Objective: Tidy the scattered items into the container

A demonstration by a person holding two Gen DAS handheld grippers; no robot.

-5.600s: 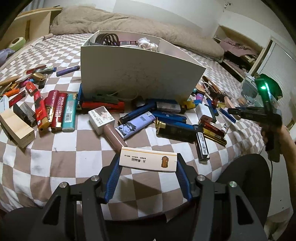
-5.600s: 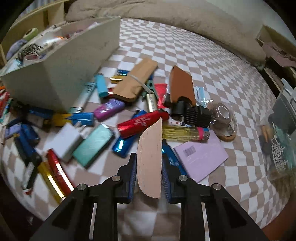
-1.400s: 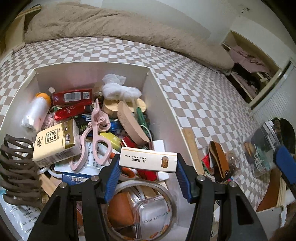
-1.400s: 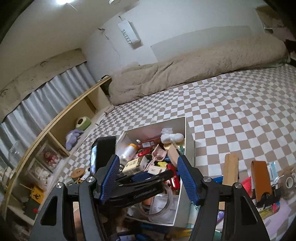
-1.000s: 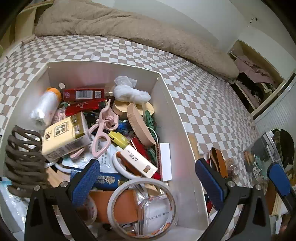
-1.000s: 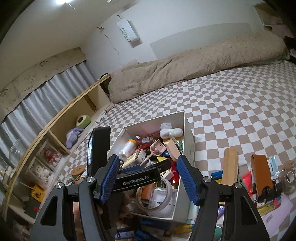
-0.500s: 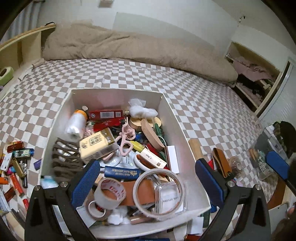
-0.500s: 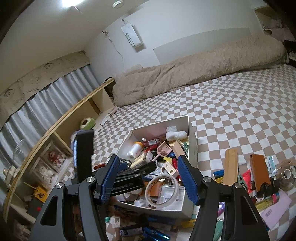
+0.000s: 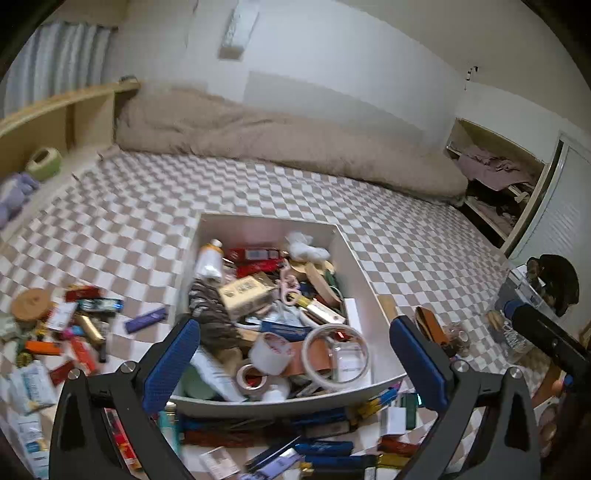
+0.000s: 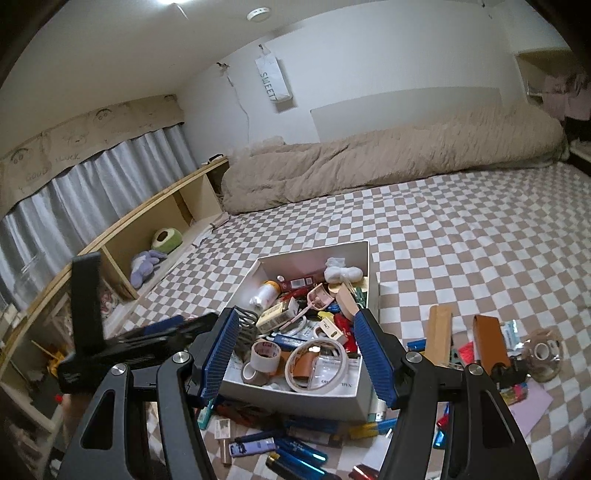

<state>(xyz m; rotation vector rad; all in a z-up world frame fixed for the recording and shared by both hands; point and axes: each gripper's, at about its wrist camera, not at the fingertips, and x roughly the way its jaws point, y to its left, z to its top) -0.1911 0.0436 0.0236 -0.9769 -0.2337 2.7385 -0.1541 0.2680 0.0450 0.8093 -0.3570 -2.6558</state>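
My left gripper (image 9: 293,363) is spread wide with nothing in it. My right gripper (image 10: 295,354) is spread too, and it is empty. Both hang above the white box (image 9: 360,267), which sits near the middle of the checkered bed (image 9: 140,206). The box is full. Lighters (image 10: 295,456) lie along its near side.

White walls (image 10: 369,55) are lit by a ceiling lamp (image 10: 173,4). Grey curtains (image 10: 92,177) are hung above a long light-wood shelf (image 10: 155,225). A rumpled beige duvet (image 10: 388,162) is laid along a brown-and-white checked bed (image 10: 461,229).
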